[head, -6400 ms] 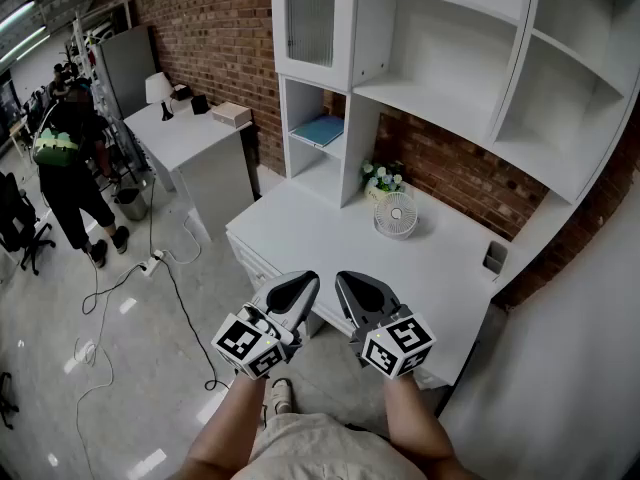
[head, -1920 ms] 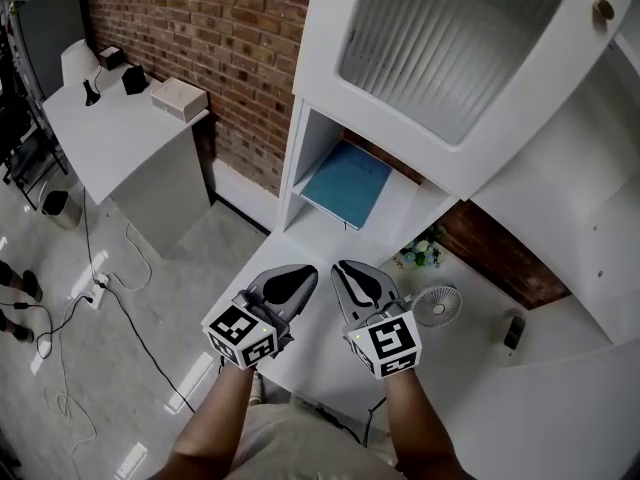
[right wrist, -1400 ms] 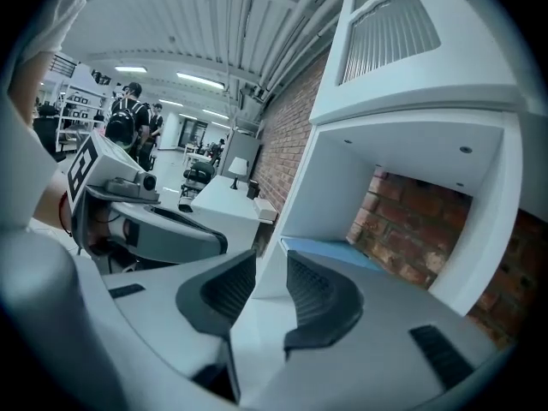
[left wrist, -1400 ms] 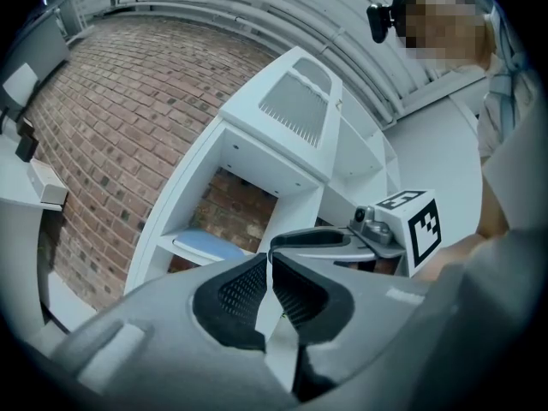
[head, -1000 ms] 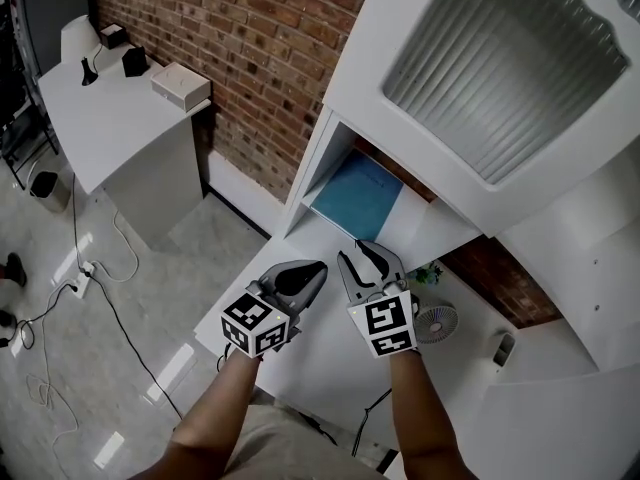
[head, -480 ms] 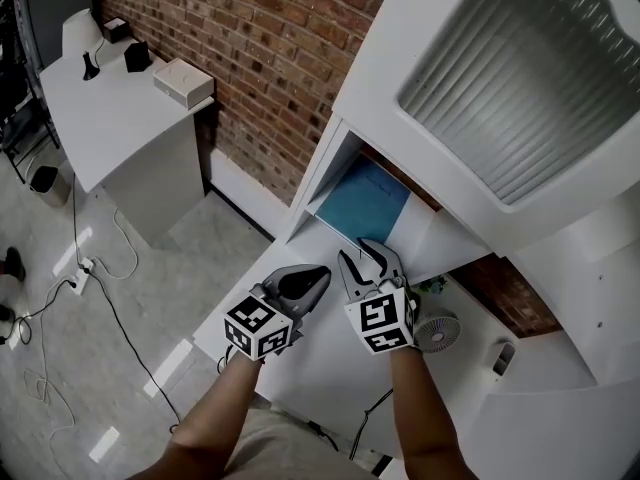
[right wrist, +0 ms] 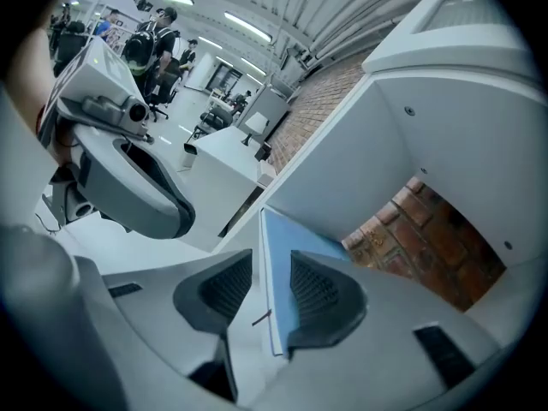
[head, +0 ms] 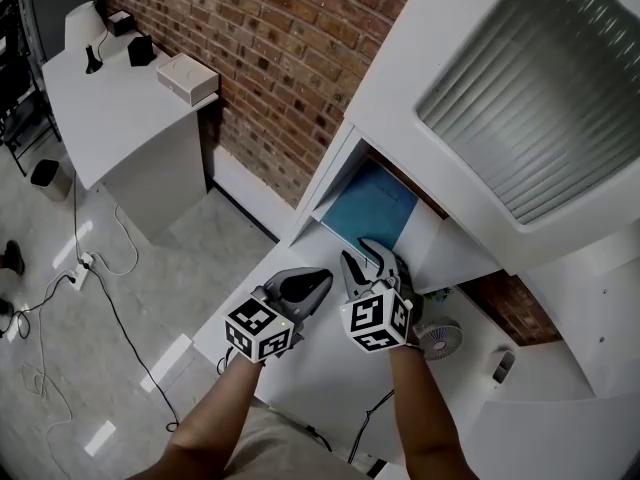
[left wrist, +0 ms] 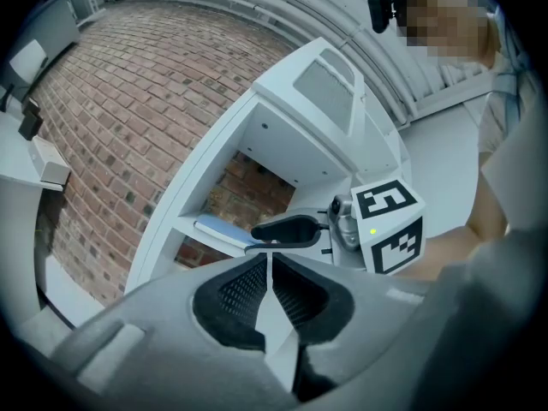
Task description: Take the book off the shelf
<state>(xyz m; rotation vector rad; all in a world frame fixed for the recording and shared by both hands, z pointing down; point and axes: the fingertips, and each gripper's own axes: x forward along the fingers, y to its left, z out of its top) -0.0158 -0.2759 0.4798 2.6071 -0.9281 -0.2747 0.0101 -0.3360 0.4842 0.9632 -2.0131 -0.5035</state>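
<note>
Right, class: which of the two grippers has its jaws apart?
The right gripper: its jaws stand apart, with the edge of the blue book between them. The left gripper differs: its jaws are closed together on nothing.

Bright, even indoor light fills the room, coming from ceiling strip lights seen far left in the right gripper view. The glossy floor carries pale glare patches. The shelf recess lies in soft shade. Both gripper views bulge strongly, with dark corners and blurred nearest parts. The head view is sharp.
</note>
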